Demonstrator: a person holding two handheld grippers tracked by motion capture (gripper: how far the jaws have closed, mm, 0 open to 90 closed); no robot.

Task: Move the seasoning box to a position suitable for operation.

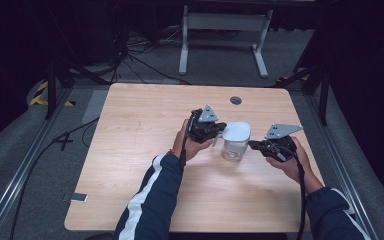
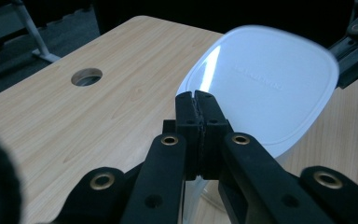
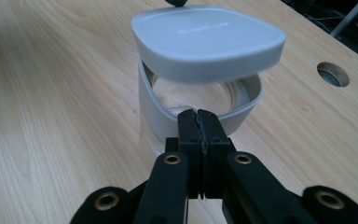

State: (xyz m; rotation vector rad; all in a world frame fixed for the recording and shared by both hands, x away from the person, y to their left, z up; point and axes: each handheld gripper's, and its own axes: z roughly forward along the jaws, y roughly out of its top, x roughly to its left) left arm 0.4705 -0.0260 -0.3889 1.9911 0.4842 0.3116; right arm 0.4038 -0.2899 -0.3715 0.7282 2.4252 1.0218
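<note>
My left claw (image 1: 219, 129) pinches the white lid's (image 2: 265, 84) edge, raised just over the clear jar (image 1: 234, 149) in the middle of the worktop (image 1: 145, 150). My right claw (image 1: 254, 145) pinches the jar's rim. Next, I think, the lid goes clear away.

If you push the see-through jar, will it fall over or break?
The jar looks taller than wide, so a push near its top might tip it. Its clear wall could be glass or plastic, so possibly breakable. The white lid sits lifted above its rim, so it adds no steadying weight.
</note>
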